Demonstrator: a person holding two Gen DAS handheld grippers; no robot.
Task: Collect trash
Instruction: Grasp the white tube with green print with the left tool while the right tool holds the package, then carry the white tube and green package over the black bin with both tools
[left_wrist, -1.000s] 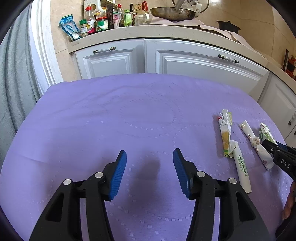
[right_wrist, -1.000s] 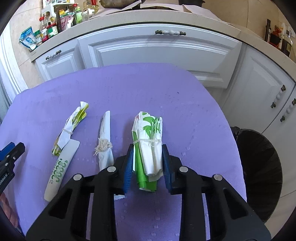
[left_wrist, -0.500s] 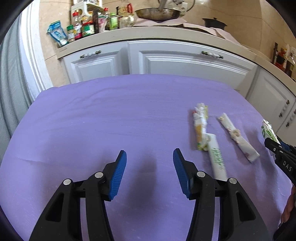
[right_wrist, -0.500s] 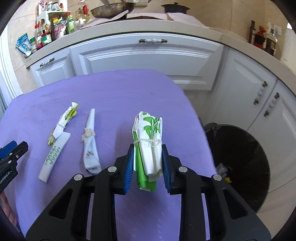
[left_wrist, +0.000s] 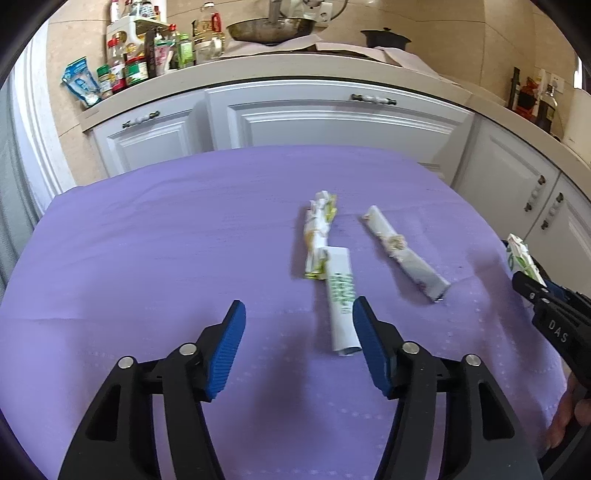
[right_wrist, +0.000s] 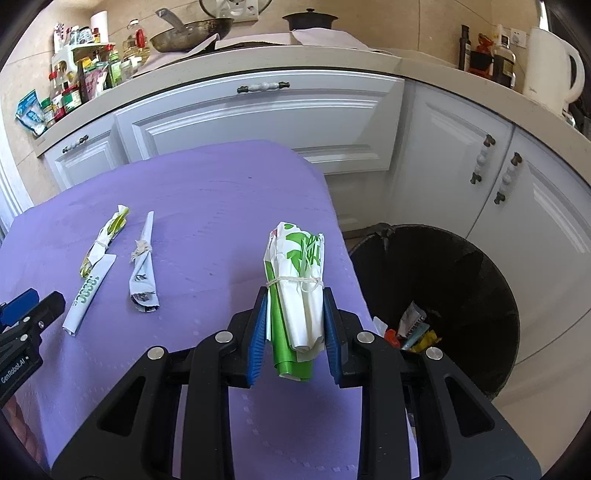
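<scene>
My right gripper is shut on a tied white-and-green wrapper bundle and holds it above the table's right edge, beside a black trash bin. Three trash pieces lie on the purple tablecloth: a white strip with green print, a yellow-white tied wrapper and a white tied wrapper. They also show in the right wrist view: the strip, the yellow wrapper, the white wrapper. My left gripper is open, its right fingertip next to the strip's near end.
The bin holds some colourful trash. White kitchen cabinets stand behind the table. The counter carries bottles and jars, a pan and a white kettle.
My left gripper has moved right toward the three pieces, still open. My right gripper has carried the bundle right, toward the bin, which now fills more of its view.
</scene>
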